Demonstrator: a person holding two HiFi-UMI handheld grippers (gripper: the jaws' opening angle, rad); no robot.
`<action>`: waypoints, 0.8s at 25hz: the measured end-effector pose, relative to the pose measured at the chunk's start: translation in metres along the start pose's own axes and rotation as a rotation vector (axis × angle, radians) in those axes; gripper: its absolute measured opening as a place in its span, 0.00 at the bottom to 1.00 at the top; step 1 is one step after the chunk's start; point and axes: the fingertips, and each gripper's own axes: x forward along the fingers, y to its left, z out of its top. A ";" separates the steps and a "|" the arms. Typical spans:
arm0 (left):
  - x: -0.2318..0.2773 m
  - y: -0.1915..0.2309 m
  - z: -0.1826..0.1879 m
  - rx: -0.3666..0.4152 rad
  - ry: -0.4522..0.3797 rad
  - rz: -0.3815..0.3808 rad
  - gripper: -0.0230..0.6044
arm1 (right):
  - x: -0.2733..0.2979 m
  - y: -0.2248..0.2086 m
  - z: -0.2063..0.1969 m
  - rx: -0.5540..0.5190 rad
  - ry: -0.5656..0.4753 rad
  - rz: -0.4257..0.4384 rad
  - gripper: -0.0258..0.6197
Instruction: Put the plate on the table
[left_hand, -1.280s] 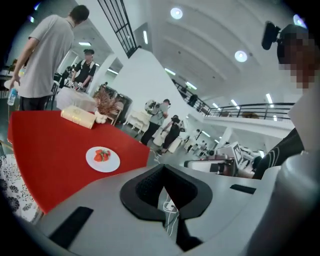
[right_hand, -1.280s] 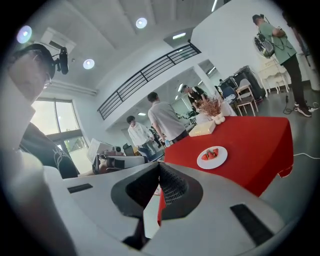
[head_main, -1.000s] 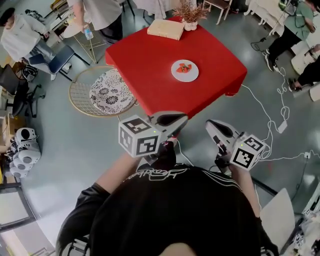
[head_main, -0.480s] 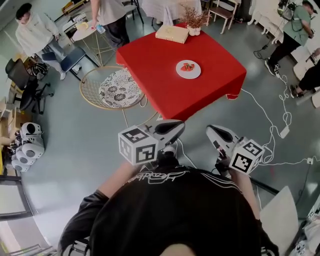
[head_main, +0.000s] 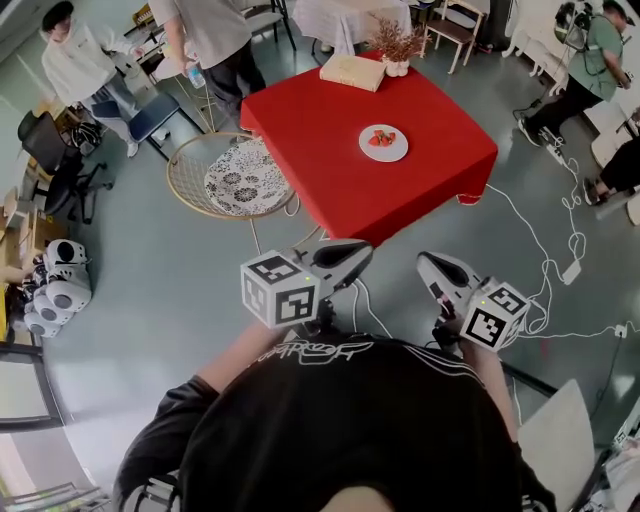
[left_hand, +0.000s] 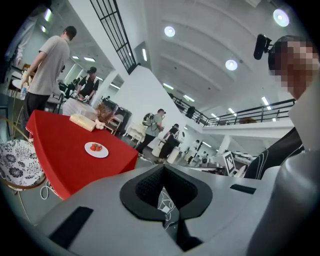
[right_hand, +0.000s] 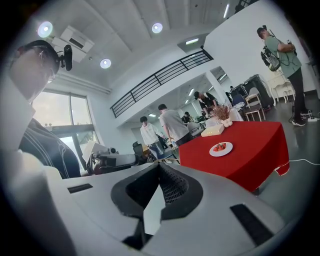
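Already down: leave the plate be

Closest in, the grey left gripper (head_main: 362, 251) and grey right gripper (head_main: 424, 263) hang by the person's chest, each with jaws pressed together on nothing. Farther out, the small round white plate of strawberries (head_main: 383, 143) sits on the square red-clothed table (head_main: 320, 175), well apart from both. The placing looks done, so keep clear of the cloth.

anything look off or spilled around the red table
Nothing stands out. The white plate sits flat on the red table with the strawberries on it; nothing looks spilled or tipped.
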 end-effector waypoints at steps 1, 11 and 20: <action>-0.002 0.001 0.000 -0.001 -0.003 0.004 0.05 | 0.001 0.000 -0.002 0.000 0.002 0.002 0.05; -0.005 -0.004 0.005 -0.002 -0.016 0.022 0.05 | 0.001 0.006 0.003 -0.014 0.003 0.029 0.05; -0.004 -0.011 0.004 0.014 -0.022 0.025 0.05 | -0.006 0.007 0.002 -0.027 -0.007 0.034 0.05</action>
